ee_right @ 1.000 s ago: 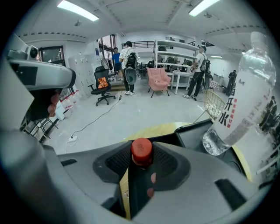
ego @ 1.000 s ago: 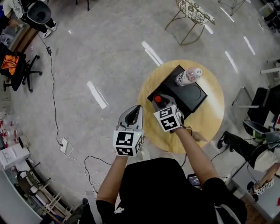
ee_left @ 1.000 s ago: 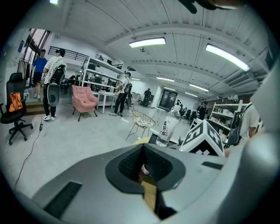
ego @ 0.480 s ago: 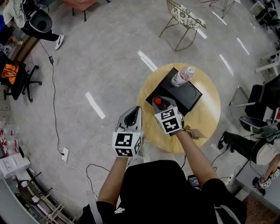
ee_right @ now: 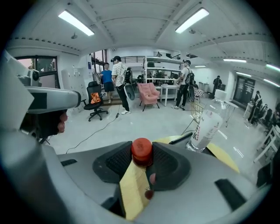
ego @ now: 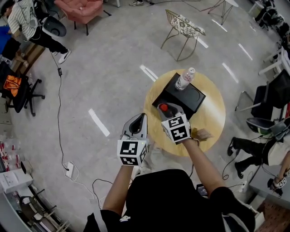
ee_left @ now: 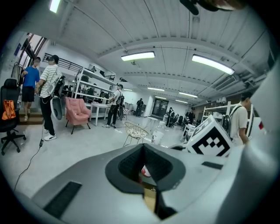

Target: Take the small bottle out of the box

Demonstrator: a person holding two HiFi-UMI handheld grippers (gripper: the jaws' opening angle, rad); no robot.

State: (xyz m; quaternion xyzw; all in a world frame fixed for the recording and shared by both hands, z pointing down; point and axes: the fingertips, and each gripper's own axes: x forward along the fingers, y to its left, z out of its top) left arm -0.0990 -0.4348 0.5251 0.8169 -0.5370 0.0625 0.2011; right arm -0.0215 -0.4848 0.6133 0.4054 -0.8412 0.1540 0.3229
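Note:
My right gripper [ego: 164, 110] is shut on a small bottle with a red cap [ego: 163, 108]. It holds the bottle above the near corner of the black box [ego: 186, 98], which lies on a round wooden table [ego: 213, 122]. In the right gripper view the red cap [ee_right: 141, 151] sticks up between the black pads [ee_right: 168, 164]. A taller clear bottle [ego: 183, 79] with a white label stands upright on the box's far corner. My left gripper [ego: 143, 116] is off the table's left edge, over the floor. Its jaws are shut, with nothing between them [ee_left: 143, 168].
A wire chair [ego: 183, 25] stands beyond the table and a pink armchair [ego: 84, 9] is farther back. A black office chair [ego: 18, 86] is at the left, where a cable runs to a power strip [ego: 69, 170]. A seated person [ego: 267, 152] is at the right.
Both grippers have risen a little, the right one keeping the red-capped bottle. The view has tilted, so more of the far floor shows.

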